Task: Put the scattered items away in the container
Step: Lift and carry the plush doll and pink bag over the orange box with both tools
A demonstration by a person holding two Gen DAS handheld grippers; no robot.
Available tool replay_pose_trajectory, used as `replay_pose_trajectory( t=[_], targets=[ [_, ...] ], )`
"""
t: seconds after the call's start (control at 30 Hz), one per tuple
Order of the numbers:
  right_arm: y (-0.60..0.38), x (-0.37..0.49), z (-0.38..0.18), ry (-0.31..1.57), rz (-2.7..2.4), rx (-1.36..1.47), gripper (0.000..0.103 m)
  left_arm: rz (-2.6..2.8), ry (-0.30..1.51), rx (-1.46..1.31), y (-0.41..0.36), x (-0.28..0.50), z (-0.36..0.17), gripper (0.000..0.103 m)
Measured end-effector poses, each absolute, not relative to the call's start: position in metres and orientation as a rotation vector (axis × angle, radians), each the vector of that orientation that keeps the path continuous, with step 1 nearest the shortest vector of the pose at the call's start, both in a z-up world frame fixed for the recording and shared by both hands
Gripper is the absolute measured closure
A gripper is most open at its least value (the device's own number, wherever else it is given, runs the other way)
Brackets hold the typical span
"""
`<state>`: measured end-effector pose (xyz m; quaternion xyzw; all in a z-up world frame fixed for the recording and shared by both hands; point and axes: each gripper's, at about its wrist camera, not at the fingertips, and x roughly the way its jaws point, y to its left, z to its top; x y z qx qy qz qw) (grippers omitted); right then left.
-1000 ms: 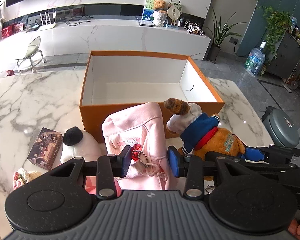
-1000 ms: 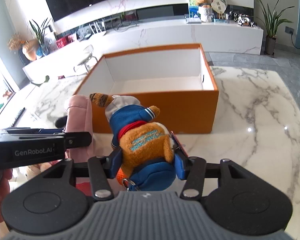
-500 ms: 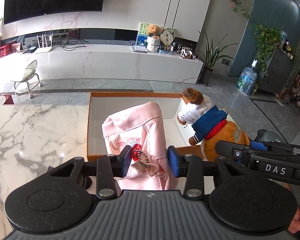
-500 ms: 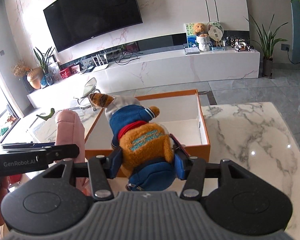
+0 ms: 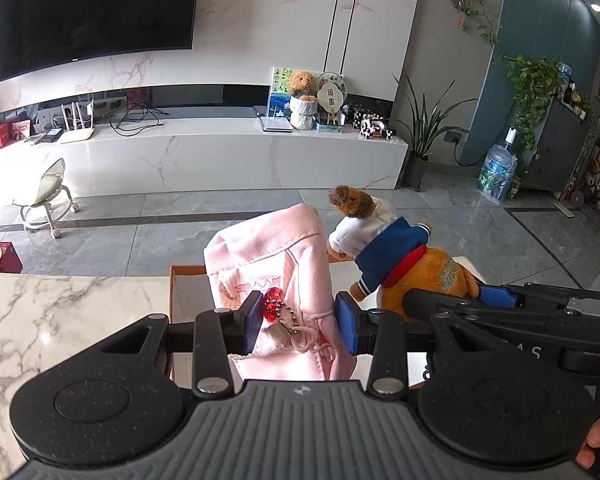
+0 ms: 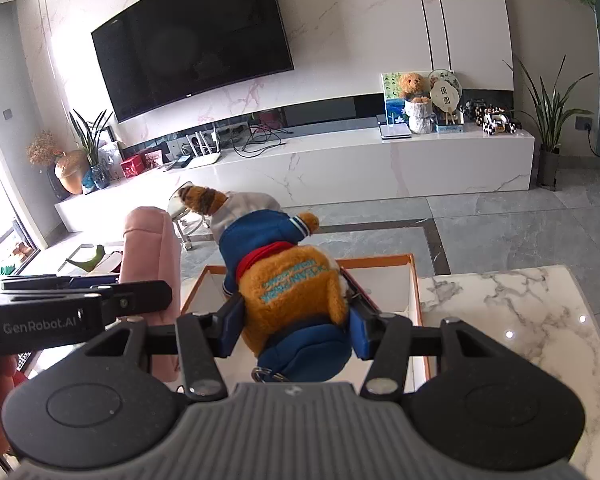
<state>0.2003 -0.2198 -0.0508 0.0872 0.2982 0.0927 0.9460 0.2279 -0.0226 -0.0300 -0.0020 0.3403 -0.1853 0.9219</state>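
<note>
My left gripper (image 5: 296, 326) is shut on a pink cloth pouch (image 5: 272, 260) with a red bead keychain (image 5: 274, 305). It holds the pouch raised above the orange box (image 5: 171, 280). My right gripper (image 6: 296, 330) is shut on a brown plush bear (image 6: 292, 288) in a blue jacket and white cap. The bear hangs above the orange box (image 6: 416, 276), whose white inside shows below it. The bear also shows in the left wrist view (image 5: 396, 256), to the right of the pouch. The pouch shows in the right wrist view (image 6: 152, 248), at the left.
The marble table (image 5: 52, 320) spreads left of the box, and it also shows in the right wrist view (image 6: 520, 320) to the box's right. Beyond lie a grey tiled floor, a small stool (image 5: 44, 196) and a long white TV bench (image 5: 220, 152).
Both grippers have risen with their loads and moved forward over the box. The view has tilted up, so the table items at the left have dropped out of sight.
</note>
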Motion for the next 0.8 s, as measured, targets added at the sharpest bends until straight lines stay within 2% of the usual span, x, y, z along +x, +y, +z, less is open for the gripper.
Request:
replay_pose_trajectory(
  t=[0.57,0.8],
  targets=[
    [-0.209,0.345,-0.159,0.981,0.184,0.288,0.048,-0.367,0.978,0.053,-0.012,0.334,-0.144,0.058],
    [-0.204,0.37,-0.191,1.083,0.179,0.33,0.048,-0.337,0.994,0.152,-0.016,0.342,-0.164,0.058]
  ],
)
